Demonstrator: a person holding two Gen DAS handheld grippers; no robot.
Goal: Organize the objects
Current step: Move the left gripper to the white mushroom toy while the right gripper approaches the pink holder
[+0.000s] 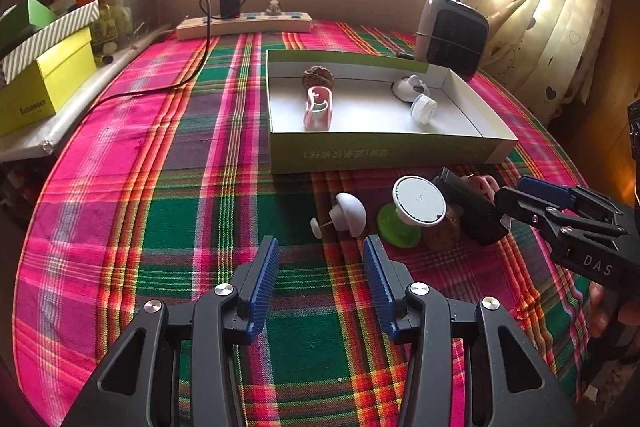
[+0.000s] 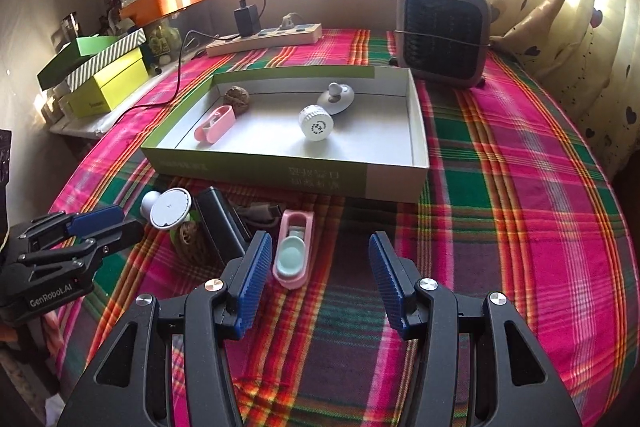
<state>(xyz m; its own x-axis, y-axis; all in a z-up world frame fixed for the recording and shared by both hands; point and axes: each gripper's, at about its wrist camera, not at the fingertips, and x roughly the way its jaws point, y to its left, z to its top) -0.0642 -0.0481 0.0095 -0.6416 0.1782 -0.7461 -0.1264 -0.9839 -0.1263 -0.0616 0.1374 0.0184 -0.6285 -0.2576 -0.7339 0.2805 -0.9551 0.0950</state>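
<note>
Figure: sorting of small objects into the open cardboard box, about half complete. All places are given relative to this box, which lies on the plaid tablecloth.

Inside the box, four things already lie on its white floor: a brown walnut-like ball in the far left corner, a pink clip-shaped case just in front of it, a white ribbed cap near the middle, and a grey-white knobbed disc towards the far wall.

Outside the box, in front of its near wall, a cluster remains: a white mushroom-shaped knob, a grey disc on a green base, a second brown ball touching that base, a black rectangular block and a second pink case with a pale blue insert. I judge these five to be the work left.

My left gripper hangs in front of the box, jaws apart with nothing between them, pointed at the white knob. My right gripper also stands with jaws apart and empty; the pink case lies just beyond its left finger, not yet between the pads. I judge this case to be my next pick.

Behind the box stand a small heater and a power strip, both untouched.
</note>
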